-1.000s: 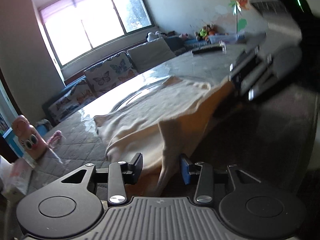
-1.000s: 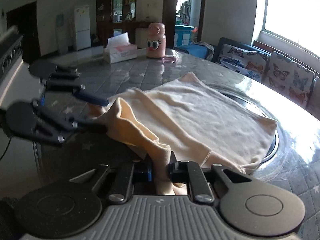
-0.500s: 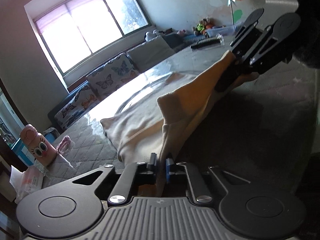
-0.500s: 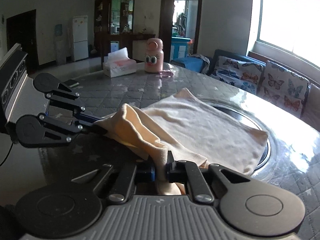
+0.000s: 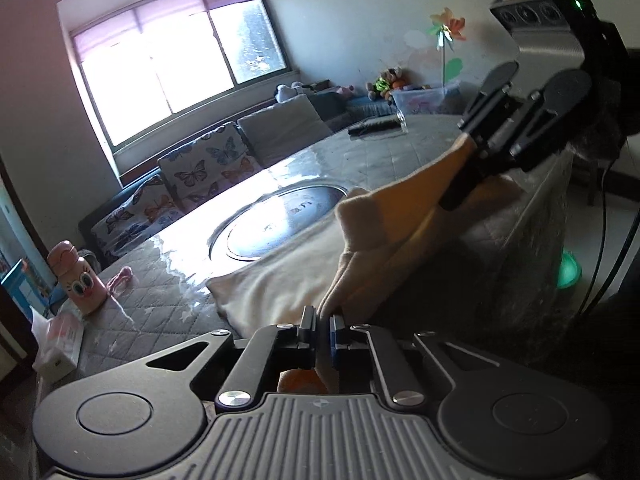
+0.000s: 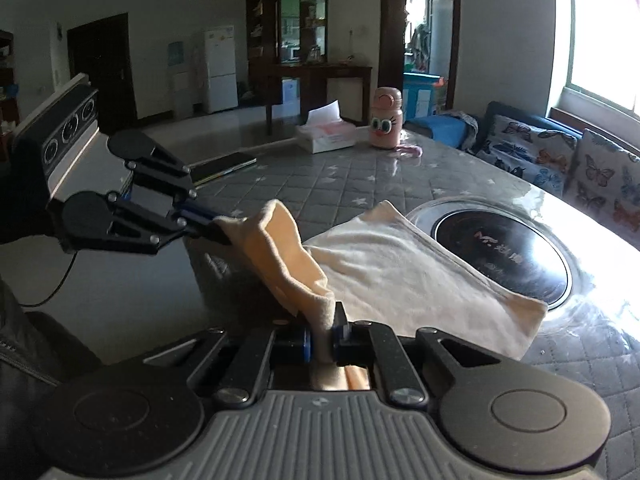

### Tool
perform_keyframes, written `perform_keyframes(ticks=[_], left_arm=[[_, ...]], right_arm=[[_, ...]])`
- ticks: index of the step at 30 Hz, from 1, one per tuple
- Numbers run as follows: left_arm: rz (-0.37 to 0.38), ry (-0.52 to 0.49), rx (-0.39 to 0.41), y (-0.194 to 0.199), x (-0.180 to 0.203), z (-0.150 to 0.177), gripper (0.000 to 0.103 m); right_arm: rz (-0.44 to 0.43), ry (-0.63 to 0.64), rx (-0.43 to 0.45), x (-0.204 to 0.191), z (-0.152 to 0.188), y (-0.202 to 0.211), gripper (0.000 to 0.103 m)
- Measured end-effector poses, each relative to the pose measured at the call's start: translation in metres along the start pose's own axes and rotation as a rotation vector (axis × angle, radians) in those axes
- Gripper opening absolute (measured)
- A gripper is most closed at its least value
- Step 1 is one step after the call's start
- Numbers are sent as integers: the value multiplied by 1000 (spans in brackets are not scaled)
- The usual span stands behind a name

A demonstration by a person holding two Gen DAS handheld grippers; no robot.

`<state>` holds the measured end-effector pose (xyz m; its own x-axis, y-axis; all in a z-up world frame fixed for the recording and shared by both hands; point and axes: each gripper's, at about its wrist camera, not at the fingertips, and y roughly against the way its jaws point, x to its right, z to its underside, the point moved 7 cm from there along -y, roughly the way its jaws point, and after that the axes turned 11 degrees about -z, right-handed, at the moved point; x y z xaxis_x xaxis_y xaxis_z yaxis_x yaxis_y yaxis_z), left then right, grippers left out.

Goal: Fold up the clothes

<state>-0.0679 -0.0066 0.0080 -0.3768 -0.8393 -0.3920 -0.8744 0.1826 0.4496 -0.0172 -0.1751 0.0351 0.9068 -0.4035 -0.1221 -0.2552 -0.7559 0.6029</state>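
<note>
Cream garment (image 6: 400, 264) lifted by one edge off the bench (image 6: 344, 184)
Left gripper (image 5: 324, 326) and right gripper (image 6: 320, 338) both clenched on garment's raised near edge

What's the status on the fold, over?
Left gripper and right gripper both clamped on cream garment. Near edge lifted off table. Nothing obstructing.

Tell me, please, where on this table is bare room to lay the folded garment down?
Bare quilted grey table cover lies between the cream cotton garment and the pink cartoon-eyed bottle. A second patch lies past the round black cooktop, before the dark remote. Crowded: the near edge, where both grippers pinch the garment.
</note>
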Motion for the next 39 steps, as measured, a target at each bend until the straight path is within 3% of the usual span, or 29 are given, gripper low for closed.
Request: perform_keyframes(ticks=[7, 15, 21, 24, 27, 31, 39], left_arm=[[-17, 63, 7, -37, -26, -22, 7], [-41, 104, -89, -127, -50, -24, 7], [-59, 135, -164, -195, -67, -24, 7], [-68, 150, -202, -229, -75, -24, 11], [-85, 155, -221, -239, -75, -17, 20], [-109, 178, -224, -239, -83, -16, 34], [-184, 246, -203, -232, -104, -25, 36]], right_arm=[[36, -55, 12, 39, -25, -5, 8], [78, -91, -21, 114, -59, -41, 8], [120, -177, -61, 175, -51, -90, 8], [153, -236, -52, 192, -36, -100, 18], [190, -296, -36, 206, -21, -107, 27], [223, -364, 22, 212, -10, -84, 27], [273, -457, 45, 206, 26, -50, 27]])
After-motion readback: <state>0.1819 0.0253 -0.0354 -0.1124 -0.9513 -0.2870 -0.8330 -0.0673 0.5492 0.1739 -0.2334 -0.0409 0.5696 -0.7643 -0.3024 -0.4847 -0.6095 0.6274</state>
